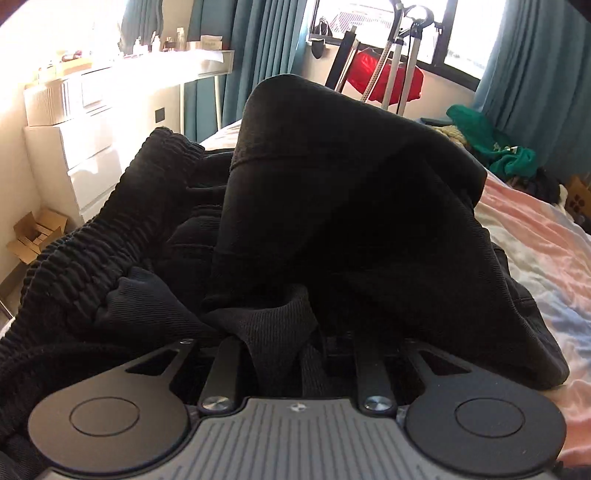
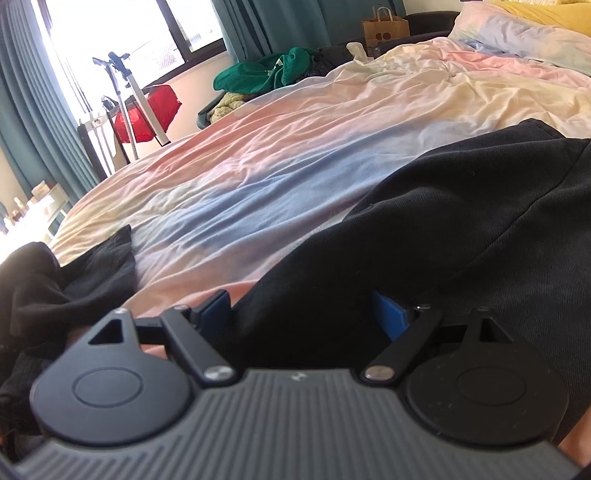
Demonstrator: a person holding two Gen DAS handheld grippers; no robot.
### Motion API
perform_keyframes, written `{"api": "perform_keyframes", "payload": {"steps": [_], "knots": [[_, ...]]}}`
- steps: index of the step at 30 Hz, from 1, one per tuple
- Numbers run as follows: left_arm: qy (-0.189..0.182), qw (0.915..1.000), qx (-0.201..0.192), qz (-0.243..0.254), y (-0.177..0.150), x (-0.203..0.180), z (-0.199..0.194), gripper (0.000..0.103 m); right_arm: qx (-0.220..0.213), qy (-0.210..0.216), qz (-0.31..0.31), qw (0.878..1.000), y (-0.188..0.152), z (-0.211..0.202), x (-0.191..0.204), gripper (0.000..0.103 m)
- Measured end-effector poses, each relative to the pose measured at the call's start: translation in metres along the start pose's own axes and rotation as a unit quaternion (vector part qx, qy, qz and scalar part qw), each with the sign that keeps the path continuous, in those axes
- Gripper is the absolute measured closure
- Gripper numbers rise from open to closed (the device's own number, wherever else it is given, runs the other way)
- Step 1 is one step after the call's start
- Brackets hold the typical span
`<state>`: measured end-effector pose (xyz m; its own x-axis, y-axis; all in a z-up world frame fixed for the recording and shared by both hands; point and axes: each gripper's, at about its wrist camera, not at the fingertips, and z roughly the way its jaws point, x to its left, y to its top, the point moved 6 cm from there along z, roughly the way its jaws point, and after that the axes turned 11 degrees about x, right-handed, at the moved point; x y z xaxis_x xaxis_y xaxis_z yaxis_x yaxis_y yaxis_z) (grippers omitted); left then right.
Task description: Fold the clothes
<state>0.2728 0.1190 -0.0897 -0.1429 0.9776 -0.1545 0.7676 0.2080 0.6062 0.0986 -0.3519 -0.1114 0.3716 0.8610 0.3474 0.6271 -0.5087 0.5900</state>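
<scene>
A black garment (image 1: pixel 332 203) with a ribbed elastic waistband (image 1: pixel 110 221) is heaped right over my left gripper (image 1: pixel 295 332). A fold of it runs down between the gripper's drawn-in link arms and hides the fingers; the gripper looks shut on this cloth. In the right wrist view the same black cloth (image 2: pixel 461 221) lies across the bed and passes between the blue pads (image 2: pixel 388 317) of my right gripper (image 2: pixel 303 314), which stand wide apart, open. Another bunched part of the black cloth (image 2: pixel 55 288) lies at the left.
The pastel duvet (image 2: pixel 258 166) covers the bed, with a pillow (image 2: pixel 517 33) at its head. A green clothes pile (image 2: pixel 266 74) sits at the far edge. White drawers (image 1: pixel 85 147), a cardboard box (image 1: pixel 37 232), a red bag (image 1: pixel 388 81) and a paper bag (image 2: pixel 384 26) stand around.
</scene>
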Motion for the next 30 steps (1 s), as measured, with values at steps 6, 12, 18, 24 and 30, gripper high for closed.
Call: {"api": "perform_keyframes", "payload": {"steps": [6,12,18,24,30], "knots": [[-0.014,0.9997,0.016,0.009,-0.008,0.007,-0.030,0.053,0.000,0.022,-0.018,1.000,-0.002,-0.003,0.009,0.017],[-0.023,0.9996,0.012,0.009,-0.041,0.015,-0.089,0.017,0.001,0.092,0.001,0.996,-0.004,-0.011,0.018,0.017],[-0.063,0.9980,-0.009,0.007,-0.069,0.005,-0.122,0.015,0.014,0.165,0.009,0.986,-0.005,-0.022,0.035,0.017],[-0.072,0.9968,-0.019,0.030,-0.077,-0.012,-0.110,0.014,0.068,0.275,0.008,0.959,0.014,-0.005,0.095,0.018],[-0.075,0.9961,-0.036,0.030,-0.079,-0.017,-0.108,0.015,0.181,0.369,0.135,0.901,0.011,0.069,0.154,0.018]]}}
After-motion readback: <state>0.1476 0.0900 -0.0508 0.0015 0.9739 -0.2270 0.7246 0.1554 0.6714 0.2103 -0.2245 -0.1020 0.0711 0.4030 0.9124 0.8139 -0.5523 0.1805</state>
